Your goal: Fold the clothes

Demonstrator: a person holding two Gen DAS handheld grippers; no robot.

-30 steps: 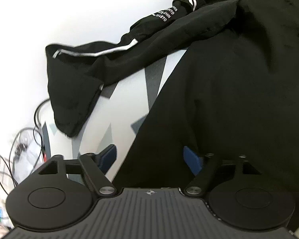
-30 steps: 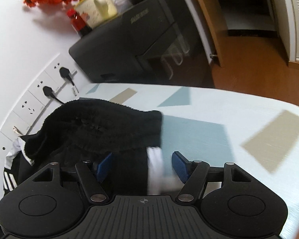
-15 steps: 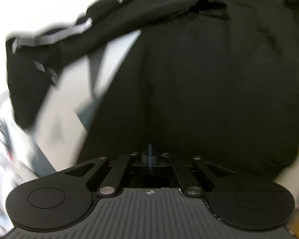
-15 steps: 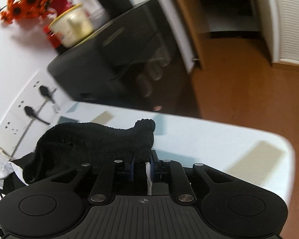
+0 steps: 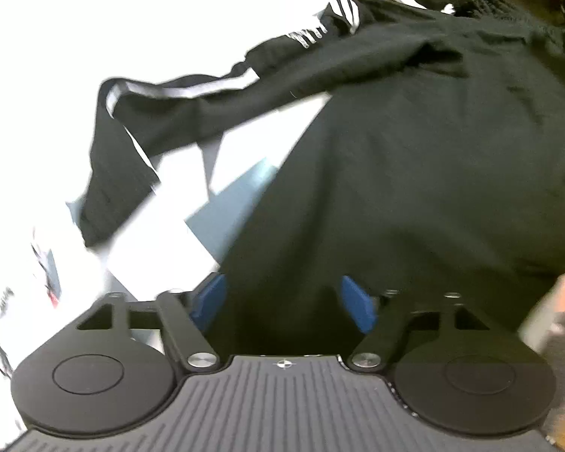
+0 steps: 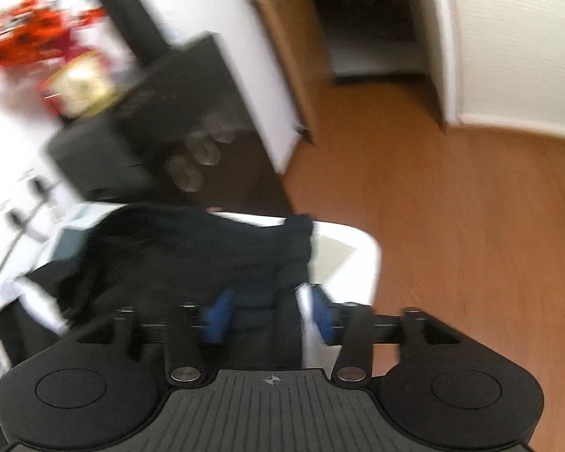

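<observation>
A big black garment [image 5: 414, 173] is spread out in front of me on the table, its broad body smooth and mostly flat. One long sleeve [image 5: 192, 113] with a white stripe trails off to the left, its cuff bent down. From my right side the same black cloth [image 6: 192, 260] bunches near the table's edge, a white band showing.

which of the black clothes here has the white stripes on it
The striped track jacket, stretched toward the upper left of the left wrist view. The big black garment in front of the left gripper is plain.
</observation>
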